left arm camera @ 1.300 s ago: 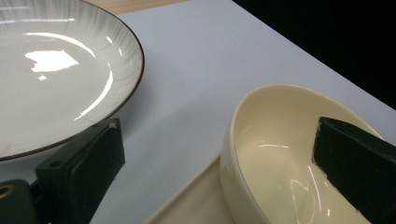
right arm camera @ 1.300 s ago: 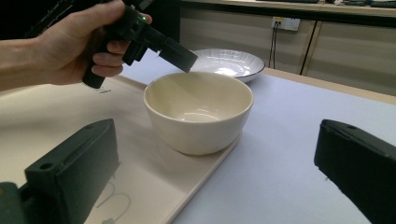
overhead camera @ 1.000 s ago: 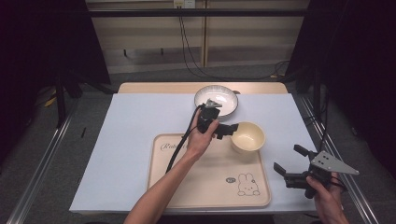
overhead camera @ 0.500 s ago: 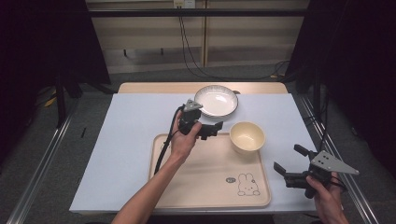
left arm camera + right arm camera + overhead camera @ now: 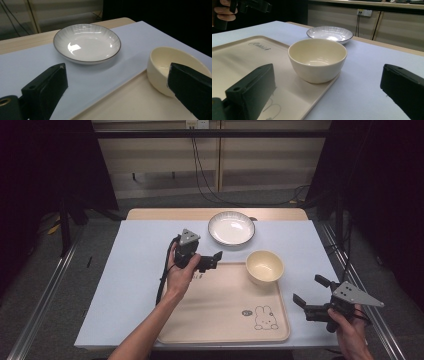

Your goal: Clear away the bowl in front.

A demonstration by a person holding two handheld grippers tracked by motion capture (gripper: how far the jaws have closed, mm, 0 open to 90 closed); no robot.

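Observation:
A cream bowl point(image 5: 265, 266) stands on the far right corner of the beige tray point(image 5: 220, 312). Behind it, on the pale blue mat, lies a white plate point(image 5: 231, 228) with a dark rim. My left gripper point(image 5: 215, 261) hovers open over the tray's far edge, a little left of the bowl, and holds nothing. In the left gripper view the plate point(image 5: 87, 42) lies ahead and the bowl point(image 5: 162, 60) sits partly behind the right jaw. My right gripper point(image 5: 307, 289) is open just off the tray's right edge. In the right gripper view the bowl point(image 5: 317, 58) is straight ahead.
The mat point(image 5: 125, 270) covers most of a wooden table point(image 5: 165, 214). The tray point(image 5: 237, 57) has a rabbit drawing point(image 5: 265, 317) near its front right corner. Metal rails point(image 5: 45, 295) run along both sides, and cables point(image 5: 202, 170) hang at the back.
My left gripper has drawn back to the left from the bowl's rim and now stands clear of it. The bowl has stayed in place. The right gripper has not moved.

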